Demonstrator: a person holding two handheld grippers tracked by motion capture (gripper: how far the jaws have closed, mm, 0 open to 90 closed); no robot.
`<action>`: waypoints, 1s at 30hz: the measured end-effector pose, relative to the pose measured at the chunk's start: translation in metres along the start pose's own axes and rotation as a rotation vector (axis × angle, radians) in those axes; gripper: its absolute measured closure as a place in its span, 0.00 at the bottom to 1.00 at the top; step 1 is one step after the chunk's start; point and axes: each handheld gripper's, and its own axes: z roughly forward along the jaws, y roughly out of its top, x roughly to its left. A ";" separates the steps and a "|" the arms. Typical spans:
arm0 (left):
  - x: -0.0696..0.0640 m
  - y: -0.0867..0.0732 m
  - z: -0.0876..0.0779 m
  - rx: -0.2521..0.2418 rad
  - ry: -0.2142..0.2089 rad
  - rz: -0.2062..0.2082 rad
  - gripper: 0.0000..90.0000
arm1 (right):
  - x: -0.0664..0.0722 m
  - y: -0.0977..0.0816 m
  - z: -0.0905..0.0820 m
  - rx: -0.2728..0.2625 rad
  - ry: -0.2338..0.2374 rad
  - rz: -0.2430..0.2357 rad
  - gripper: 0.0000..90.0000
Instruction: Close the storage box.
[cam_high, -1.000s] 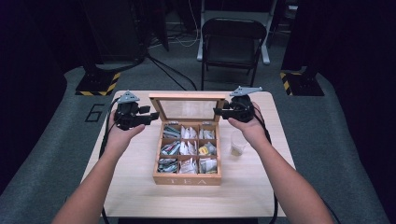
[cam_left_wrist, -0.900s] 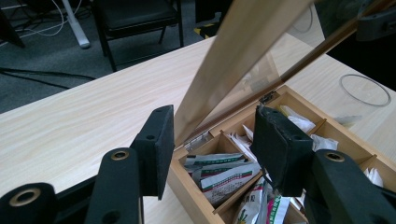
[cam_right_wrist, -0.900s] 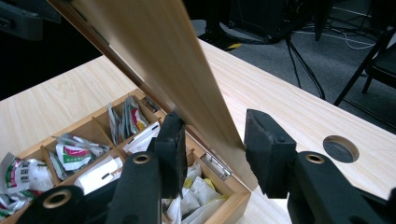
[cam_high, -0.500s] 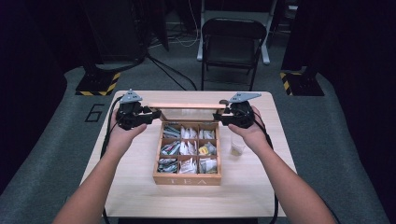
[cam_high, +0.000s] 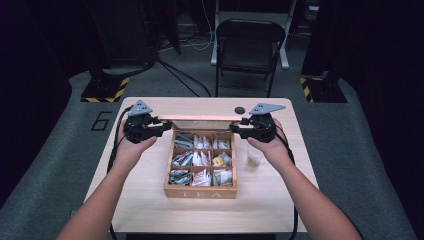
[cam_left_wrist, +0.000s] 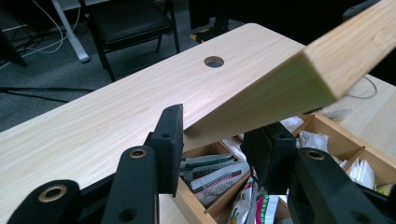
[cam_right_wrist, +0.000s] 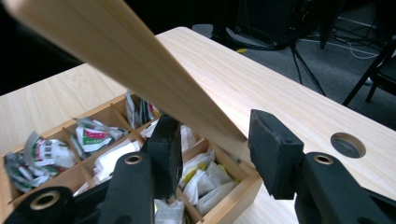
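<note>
High view, near edge: two forearms come in from below, one to each side of the wooden tea box, which stands mid-table with its sachet compartments uncovered.
Left gripper: jaws pinch the left end of the lid; having just closed, the pads press its edge in the left gripper view.
Right gripper: jaws straddle the right end of the lid and have just been opening; the far pad stands clear of the wood, so the grip looks slack.
Key relation: the lid's long axis runs left to right between the two grippers, hinged along the box's far wall and tilted over the compartments.
Beside: plastic cup right of the box.
Beyond: table, cable hole, folding chair.
</note>
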 end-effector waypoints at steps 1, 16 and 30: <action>0.000 -0.001 0.000 -0.003 0.001 -0.002 0.65 | 0.001 0.000 -0.001 0.005 0.003 0.001 0.60; -0.006 -0.011 -0.004 0.008 -0.015 0.000 0.64 | 0.016 0.004 -0.022 0.024 0.023 -0.013 0.59; -0.010 -0.019 -0.008 0.020 -0.024 0.007 0.63 | 0.033 0.006 -0.041 -0.004 0.029 -0.036 0.60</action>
